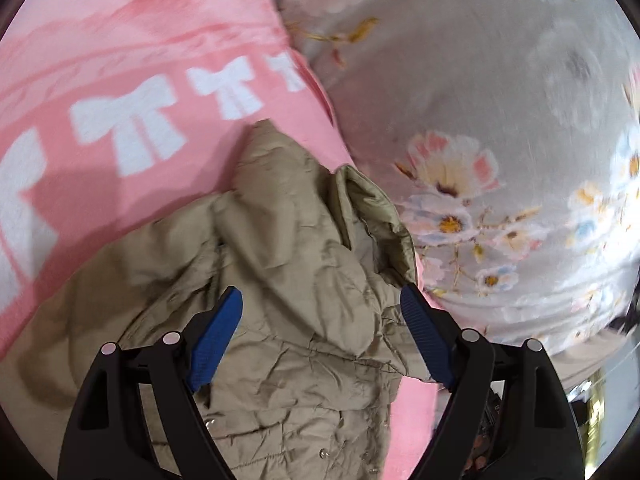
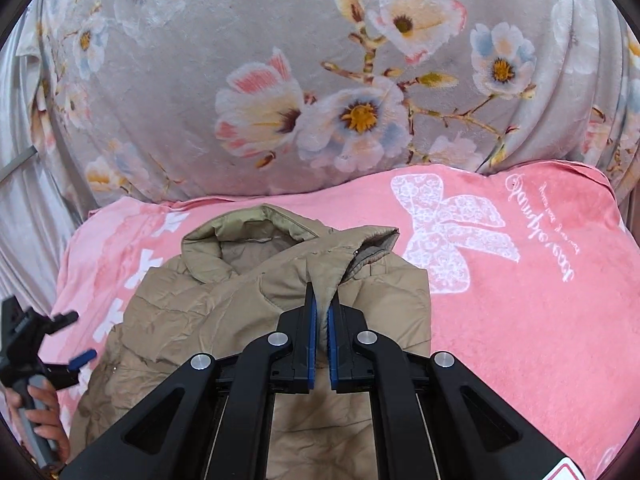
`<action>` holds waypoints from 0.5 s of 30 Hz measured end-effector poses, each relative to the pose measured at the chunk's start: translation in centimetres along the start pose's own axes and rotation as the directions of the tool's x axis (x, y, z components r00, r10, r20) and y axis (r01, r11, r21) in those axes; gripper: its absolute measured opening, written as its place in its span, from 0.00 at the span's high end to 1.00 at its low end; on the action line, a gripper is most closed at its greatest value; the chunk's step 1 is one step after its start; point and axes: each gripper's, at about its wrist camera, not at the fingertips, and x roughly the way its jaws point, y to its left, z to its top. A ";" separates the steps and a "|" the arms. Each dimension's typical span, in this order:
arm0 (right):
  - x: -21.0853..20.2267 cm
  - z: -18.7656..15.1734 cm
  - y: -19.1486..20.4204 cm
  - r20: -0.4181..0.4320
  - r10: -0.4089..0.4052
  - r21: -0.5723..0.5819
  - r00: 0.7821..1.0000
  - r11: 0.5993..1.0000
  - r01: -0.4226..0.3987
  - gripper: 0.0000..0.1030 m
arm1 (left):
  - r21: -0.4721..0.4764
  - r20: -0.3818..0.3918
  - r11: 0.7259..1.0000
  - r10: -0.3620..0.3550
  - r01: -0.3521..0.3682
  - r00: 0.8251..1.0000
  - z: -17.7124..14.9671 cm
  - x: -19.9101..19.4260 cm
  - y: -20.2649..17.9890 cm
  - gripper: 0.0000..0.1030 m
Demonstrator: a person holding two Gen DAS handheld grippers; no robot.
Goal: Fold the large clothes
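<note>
A tan puffy jacket (image 2: 240, 300) lies crumpled on a pink blanket with white bows (image 2: 520, 300), its collar towards the far side. My right gripper (image 2: 322, 300) is shut on a raised fold of the jacket near the collar. My left gripper (image 1: 322, 300) is open just above the jacket (image 1: 280, 240), its blue pads on either side of a bunched fold, holding nothing. The left gripper also shows in the right wrist view (image 2: 76, 336) at the jacket's left edge, held by a hand.
A grey flowered blanket (image 2: 280, 80) rises behind the pink blanket (image 1: 120, 60) and also shows in the left wrist view (image 1: 480, 120). Grey draped fabric (image 2: 24, 200) hangs at the far left. Clutter shows at the lower right of the left wrist view (image 1: 592, 420).
</note>
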 end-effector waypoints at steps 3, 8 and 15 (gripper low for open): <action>0.1 0.1 0.0 0.002 0.007 -0.008 1.000 1.000 -0.007 0.96 | 0.019 -0.021 0.996 0.082 -0.081 0.996 0.2 2.2 0.1 0.24; -0.2 0.1 -0.4 0.011 0.018 -0.012 1.000 1.000 -0.018 0.96 | -0.025 -0.042 0.982 0.186 -0.187 0.982 0.8 5.3 2.8 0.40; 2.5 -2.7 -1.2 -0.069 -0.010 -0.011 0.998 1.000 0.010 0.96 | 0.056 0.016 0.957 0.285 -0.285 0.958 1.8 5.7 2.9 0.94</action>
